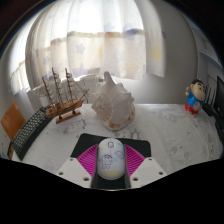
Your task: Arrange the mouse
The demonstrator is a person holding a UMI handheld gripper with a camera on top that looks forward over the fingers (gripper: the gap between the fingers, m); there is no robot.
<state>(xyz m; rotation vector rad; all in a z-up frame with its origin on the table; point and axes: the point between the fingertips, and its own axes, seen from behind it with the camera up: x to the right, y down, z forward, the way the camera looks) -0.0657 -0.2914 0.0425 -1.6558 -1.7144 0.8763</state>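
Observation:
A white computer mouse (110,159) with a small printed figure on its back sits between my two fingers. The magenta pads (92,158) press against both of its sides. My gripper (111,162) is shut on the mouse and holds it over the white table (165,130), near its front. The underside of the mouse is hidden.
A large white conch shell (112,101) stands just beyond the mouse. A wooden model ship (64,95) stands to the left of it, with a dark keyboard (27,131) further left. A small blue-and-red figurine (194,98) stands far right. White curtains hang behind.

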